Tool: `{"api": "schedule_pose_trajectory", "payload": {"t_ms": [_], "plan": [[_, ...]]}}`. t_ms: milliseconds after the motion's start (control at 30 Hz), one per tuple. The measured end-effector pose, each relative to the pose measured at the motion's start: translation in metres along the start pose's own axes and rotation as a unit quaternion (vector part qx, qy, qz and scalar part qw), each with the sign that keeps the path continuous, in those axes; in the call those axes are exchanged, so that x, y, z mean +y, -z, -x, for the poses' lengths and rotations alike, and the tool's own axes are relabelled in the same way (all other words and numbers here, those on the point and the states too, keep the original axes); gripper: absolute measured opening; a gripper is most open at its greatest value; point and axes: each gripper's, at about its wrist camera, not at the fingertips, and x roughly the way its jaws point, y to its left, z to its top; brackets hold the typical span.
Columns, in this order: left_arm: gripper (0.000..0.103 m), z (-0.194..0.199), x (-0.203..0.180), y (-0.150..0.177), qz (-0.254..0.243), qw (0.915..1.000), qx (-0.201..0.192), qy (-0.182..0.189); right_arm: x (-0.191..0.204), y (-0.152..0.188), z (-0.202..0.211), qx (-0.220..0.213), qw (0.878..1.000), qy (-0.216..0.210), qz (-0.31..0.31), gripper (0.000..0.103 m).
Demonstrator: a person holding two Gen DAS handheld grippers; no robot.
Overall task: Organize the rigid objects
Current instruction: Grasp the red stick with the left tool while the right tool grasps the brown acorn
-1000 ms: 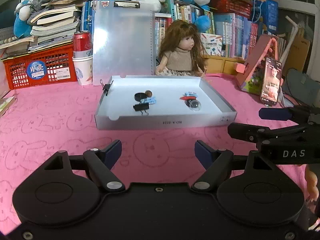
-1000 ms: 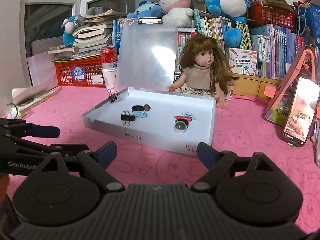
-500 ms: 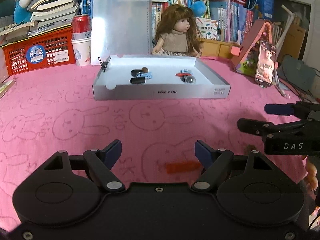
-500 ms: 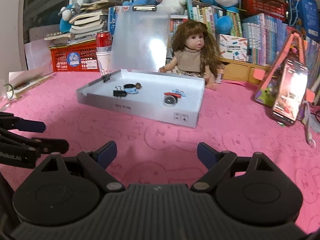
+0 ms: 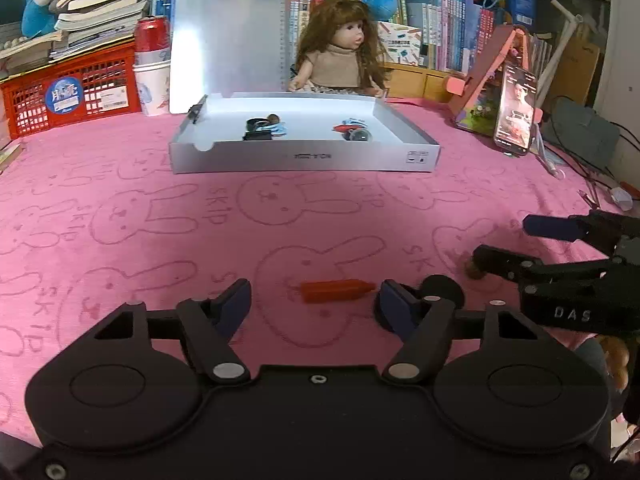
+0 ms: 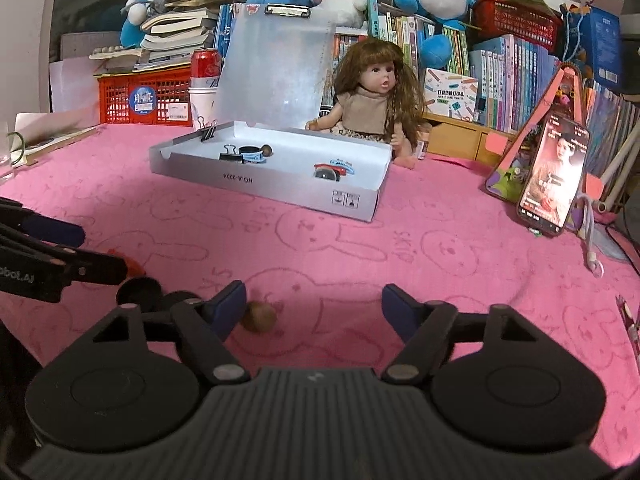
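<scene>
A shallow white box (image 5: 304, 156) sits on the pink cloth and holds binder clips, a black ring and small bits; it also shows in the right wrist view (image 6: 260, 184). My left gripper (image 5: 314, 304) is open and empty, low over the cloth, with an orange marker-like piece (image 5: 336, 290) lying between its fingertips. A black round disc (image 5: 442, 286) lies by its right finger. My right gripper (image 6: 314, 306) is open and empty, with a small brown ball (image 6: 260, 317) just beside its left fingertip (image 6: 228, 308). The black disc (image 6: 138, 292) lies left of it.
A doll (image 5: 340, 52) sits behind the box, with a clipboard (image 5: 228, 36) leaning upright. A red crate (image 5: 68, 96), a can on paper cups (image 5: 152, 64) and books stand at the back left. A phone on a stand (image 5: 516, 110) and cables are at the right.
Both grippers have drawn back from the box and dropped toward the near cloth. The orange piece, black disc and brown ball have come into view by the fingertips.
</scene>
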Motion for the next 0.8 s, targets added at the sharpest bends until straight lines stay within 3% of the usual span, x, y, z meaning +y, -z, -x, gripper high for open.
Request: {"api": "schedule_pose_trajectory", "payload": {"t_ms": [200, 467, 533, 800], "plan": [[0.060, -0.011, -0.008, -0.003, 0.017, 0.9998, 0.002, -0.009, 0.004, 0.005, 0.000, 0.003, 1.000, -0.013, 0.000, 0.074], [0.029, -0.017, -0.010, -0.004, 0.019, 0.9995, -0.006, -0.024, 0.009, 0.010, -0.004, 0.008, 0.999, -0.033, -0.006, 0.063], [0.022, -0.017, -0.009, -0.003, 0.017, 0.9994, -0.008, -0.029, 0.008, 0.011, -0.004, 0.007, 0.999, -0.036, -0.013, 0.056], [0.011, -0.017, -0.004, -0.002, 0.019, 0.9992, -0.014, -0.031, 0.009, 0.011, -0.004, 0.004, 0.999, -0.041, -0.017, 0.041]]}}
